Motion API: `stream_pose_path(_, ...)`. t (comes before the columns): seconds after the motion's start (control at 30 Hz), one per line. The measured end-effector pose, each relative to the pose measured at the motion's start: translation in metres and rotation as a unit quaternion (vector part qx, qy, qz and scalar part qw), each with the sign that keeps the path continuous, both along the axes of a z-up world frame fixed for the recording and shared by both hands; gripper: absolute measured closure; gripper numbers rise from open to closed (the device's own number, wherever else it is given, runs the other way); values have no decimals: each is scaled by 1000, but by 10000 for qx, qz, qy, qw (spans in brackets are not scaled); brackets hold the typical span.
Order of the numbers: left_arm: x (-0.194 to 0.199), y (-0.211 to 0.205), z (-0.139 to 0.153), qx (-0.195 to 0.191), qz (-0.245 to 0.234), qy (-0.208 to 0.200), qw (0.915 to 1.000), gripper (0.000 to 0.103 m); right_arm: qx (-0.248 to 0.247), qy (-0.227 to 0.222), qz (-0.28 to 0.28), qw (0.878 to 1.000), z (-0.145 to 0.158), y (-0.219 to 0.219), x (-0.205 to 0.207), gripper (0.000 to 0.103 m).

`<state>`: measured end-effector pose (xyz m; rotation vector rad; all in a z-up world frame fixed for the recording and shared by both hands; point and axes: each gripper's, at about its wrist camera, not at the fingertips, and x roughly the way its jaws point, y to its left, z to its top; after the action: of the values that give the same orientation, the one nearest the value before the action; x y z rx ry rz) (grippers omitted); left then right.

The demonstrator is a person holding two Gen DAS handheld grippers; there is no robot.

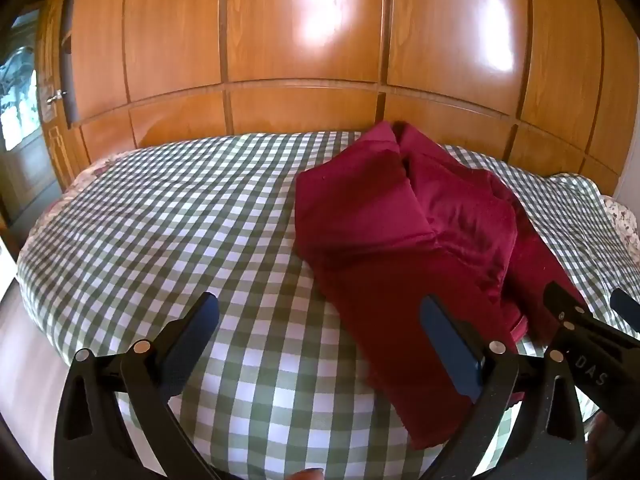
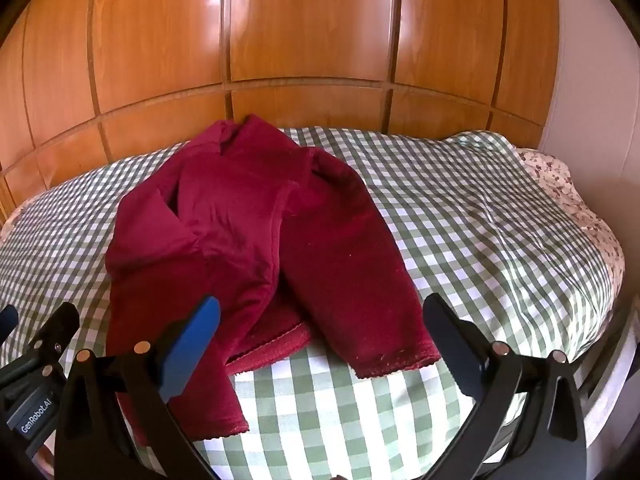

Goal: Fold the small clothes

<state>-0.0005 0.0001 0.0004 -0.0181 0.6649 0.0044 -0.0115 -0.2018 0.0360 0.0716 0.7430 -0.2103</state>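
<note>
Left gripper (image 1: 320, 344): fingers spread wide, nothing between them, poised above checked bedcover (image 1: 160, 220); only bare check cloth ahead of the left finger, near edge of the dark red garment (image 1: 400, 240) passing under the right finger. Garment itself: small long-sleeved top, lying ahead of both grippers on the cover, collar end far, hem end near. Right gripper (image 2: 320, 344): fingers likewise spread, holding nothing; left finger over the garment's near hem, right finger over bare cover, one sleeve cuff (image 2: 396, 360) lying between and just ahead of the fingertips. Progress, judged: partly folded. One side appears turned in over the body, making a flat overlapping panel; other sleeve laid down along the body toward the hem. Edges uneven, folds loose and puffy. Remaining, likely: square up the sides, then fold hem end up toward collar to make a compact packet. No other clothes in view, no finished pile visible. Surface: soft bed, green-and-white check cover with mild wrinkles, floral sheet (image 2: 560, 184) showing at far right corner. Room: glossy panelled wooden wardrobe (image 1: 304, 40) directly behind the bed, window glare on panels; bright opening at far left edge of left view, detail unclear.
</note>
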Motion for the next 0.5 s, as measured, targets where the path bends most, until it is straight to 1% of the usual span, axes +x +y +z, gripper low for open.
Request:
stream_pose_path(0.2, -2, 0, 2, -19, 21, 8, 10000, 3, -22, -136, 27, 9999, 2, -2, -4, 2)
stream_pose_path(0.23, -3, -1, 3, -24, 18, 3, 10000, 3, -85, -93, 24, 9999, 3, 1, -1, 2)
stream_pose_path(0.37, 1, 1, 0, -22, 21, 58, 10000, 3, -95, -148, 44, 9998, 1, 5, -3, 2)
stream_pose_path(0.5, 3, 3, 1, -40, 17, 66, 10000, 3, -98, -110, 62, 9999, -1, 8, -3, 2)
